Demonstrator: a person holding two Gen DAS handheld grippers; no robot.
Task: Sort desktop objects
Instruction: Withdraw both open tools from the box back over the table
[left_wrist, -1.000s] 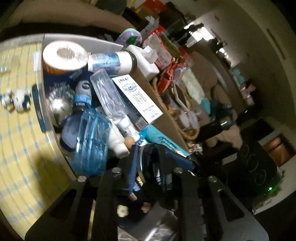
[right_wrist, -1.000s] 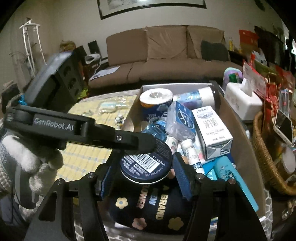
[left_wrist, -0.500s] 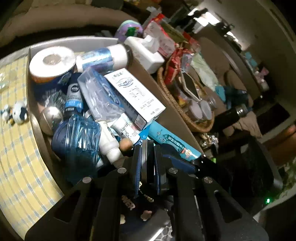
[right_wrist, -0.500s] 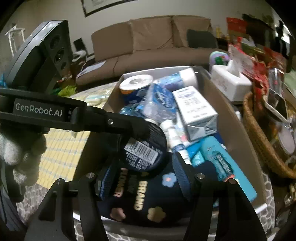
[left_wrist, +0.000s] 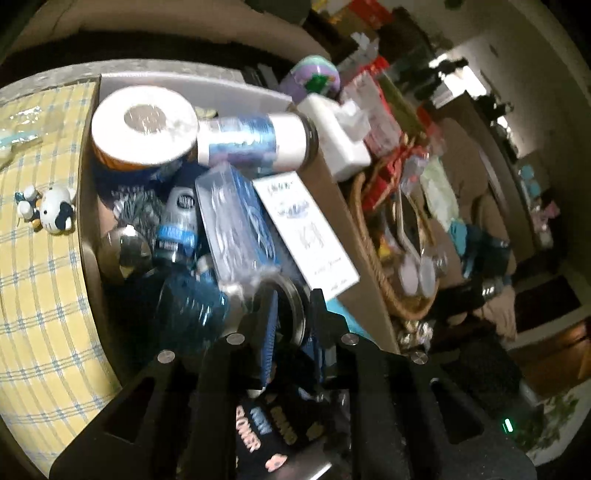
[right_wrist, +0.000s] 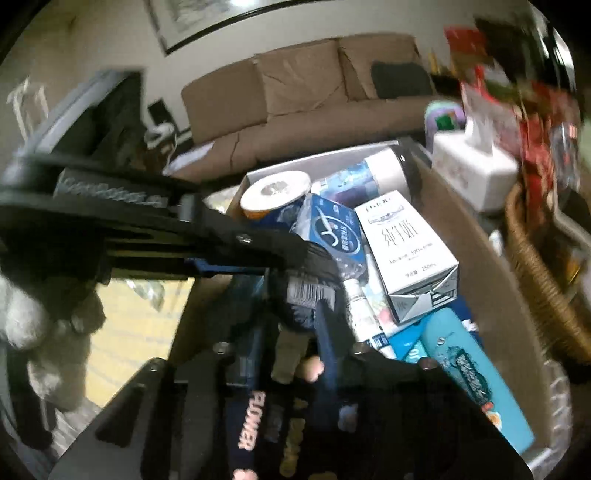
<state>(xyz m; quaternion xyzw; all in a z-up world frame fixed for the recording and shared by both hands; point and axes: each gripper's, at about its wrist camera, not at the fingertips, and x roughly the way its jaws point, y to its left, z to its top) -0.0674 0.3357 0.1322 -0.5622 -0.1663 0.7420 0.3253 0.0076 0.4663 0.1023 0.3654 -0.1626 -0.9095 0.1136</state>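
A round dark tin (left_wrist: 291, 306) with a metal rim and a barcode label (right_wrist: 308, 293) hangs edge-on over the near end of a full cardboard box (left_wrist: 343, 221). My left gripper (left_wrist: 293, 317) has its jaws opening, and the tin's rim sits loosely between them. It reaches in from the left in the right wrist view (right_wrist: 306, 258). My right gripper (right_wrist: 293, 321) has its jaws closing narrow around the tin's lower part. Motion blur hides the exact contact. A dark pouch lettered FLOWER (right_wrist: 251, 424) lies under both grippers.
The box holds a toilet roll (left_wrist: 144, 125), a milk carton (right_wrist: 402, 251), a blue bottle (left_wrist: 192, 314) and tubes. A tissue box (right_wrist: 476, 170) and a wicker basket (right_wrist: 535, 277) crowd its right side. A small cat figure (left_wrist: 55, 214) stands on the yellow checked cloth (left_wrist: 37, 295).
The right jaws, wide around the flat-facing tin before, have narrowed on it. The left jaws have parted from their tight pinch. The tin has tipped edge-on, and both grippers rolled.
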